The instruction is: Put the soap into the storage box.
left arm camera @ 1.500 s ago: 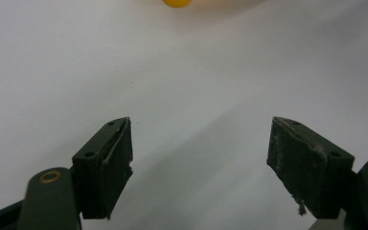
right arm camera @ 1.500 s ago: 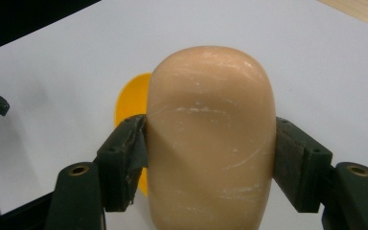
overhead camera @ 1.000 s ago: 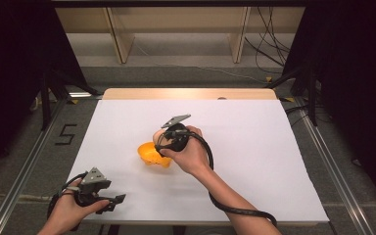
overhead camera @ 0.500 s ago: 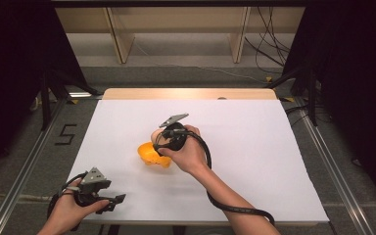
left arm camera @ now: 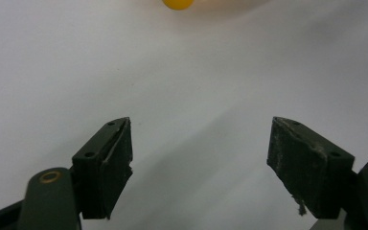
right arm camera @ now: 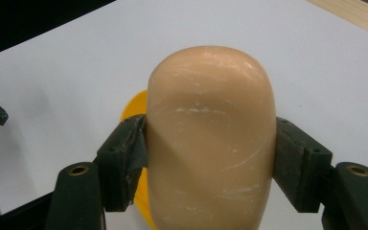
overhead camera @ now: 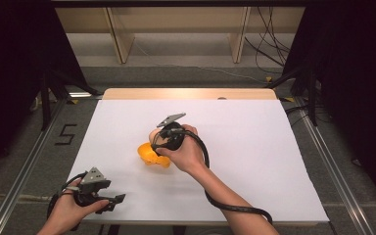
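Note:
My right gripper [right arm camera: 211, 158] is shut on a smooth, peach-coloured rounded block [right arm camera: 211, 139], a pad pressed on each side. Under it lies an orange dish-like object [right arm camera: 133, 112]. In the high view this orange object [overhead camera: 149, 154] sits mid-table just left of the right gripper [overhead camera: 157, 142], and the peach block [overhead camera: 154, 137] peeks out at the jaws. My left gripper [overhead camera: 112, 200] rests near the table's front left corner. Its jaws stand wide apart over bare white surface in the left gripper view [left arm camera: 201, 158], with a bit of the orange object [left arm camera: 177, 4] at the top edge.
The white table top [overhead camera: 254, 142] has a wooden strip [overhead camera: 191, 94] along its far edge. Metal rails run along both sides, with a "5" mark [overhead camera: 66, 133] on the floor at left. The right gripper's black cable [overhead camera: 235, 208] loops over the front right of the table.
The right hand and gripper have shifted very slightly left with the peach block. The left gripper stays put.

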Tool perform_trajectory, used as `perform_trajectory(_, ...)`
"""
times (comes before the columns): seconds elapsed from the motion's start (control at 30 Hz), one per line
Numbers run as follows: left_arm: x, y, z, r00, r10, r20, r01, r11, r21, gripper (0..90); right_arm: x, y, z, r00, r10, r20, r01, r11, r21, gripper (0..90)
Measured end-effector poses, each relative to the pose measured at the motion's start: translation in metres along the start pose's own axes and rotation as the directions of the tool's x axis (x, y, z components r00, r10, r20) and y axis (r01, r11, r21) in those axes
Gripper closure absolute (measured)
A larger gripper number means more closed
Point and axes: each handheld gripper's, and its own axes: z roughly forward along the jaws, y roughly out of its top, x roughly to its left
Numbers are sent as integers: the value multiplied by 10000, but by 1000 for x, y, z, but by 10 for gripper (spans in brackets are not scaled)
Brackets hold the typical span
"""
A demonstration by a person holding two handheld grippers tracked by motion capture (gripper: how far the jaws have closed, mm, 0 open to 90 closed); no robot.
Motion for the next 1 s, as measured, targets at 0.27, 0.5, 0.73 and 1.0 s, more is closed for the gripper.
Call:
perform_trajectory(0.27,0,0,0,9999,-112,-10,112,9999,-55,233,0,1,4,10000,-17,-10,17,10000,72,352)
perform_trajectory(0.5,0,0,0,9999,-126,-4,126,9999,-68,234,2,1,7,10000,-32,-77,33,9998,192,352)
perform_trajectory(0.73,0,0,0,9999,-128,8,128,9999,-65,233,4,1,12,9999,-83,-89,84,9999,88,351)
perform_trajectory(1.0,0,0,0,9999,-121,18,121,9999,-58,233,3,0,15,9994,-309,-155,313,9991,288,352)
